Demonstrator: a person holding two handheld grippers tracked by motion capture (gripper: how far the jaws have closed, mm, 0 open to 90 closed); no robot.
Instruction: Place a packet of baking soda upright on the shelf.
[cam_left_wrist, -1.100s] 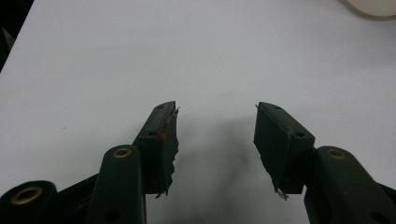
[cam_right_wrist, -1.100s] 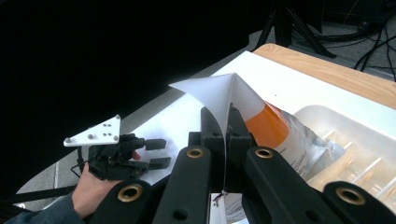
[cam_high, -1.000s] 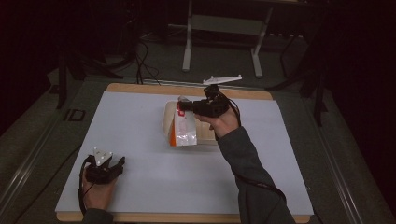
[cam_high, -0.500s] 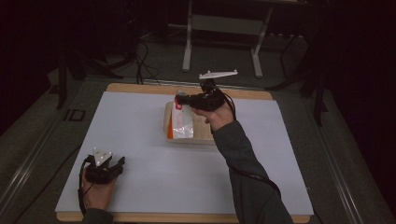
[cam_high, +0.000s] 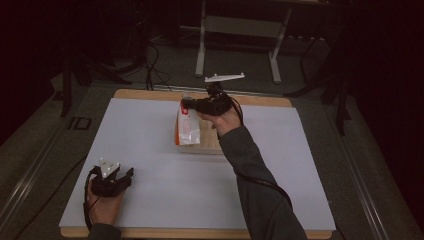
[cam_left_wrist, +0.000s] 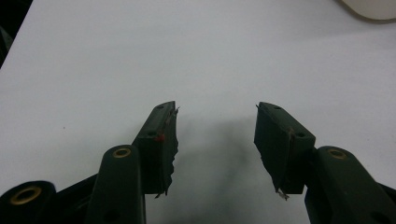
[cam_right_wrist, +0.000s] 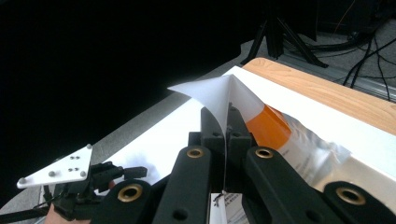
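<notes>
Looking down from the high view: right gripper (cam_high: 192, 104) pinched the bag (cam_high: 188, 129) top at the table's (cam_high: 150, 130) far middle; left gripper (cam_high: 112, 180) sat near-left. Left gripper view: jaws wide, nothing between. Right gripper view: jaws clamped on the bag's white corner (cam_right_wrist: 219, 93).

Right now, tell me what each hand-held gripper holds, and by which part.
Right hand-held gripper pinches the bag by its white top edge. Left hand-held gripper is open, holding nothing.

Black tongs (cam_left_wrist: 215, 140), seemingly grey sleeve (cam_high: 255, 185)
</notes>
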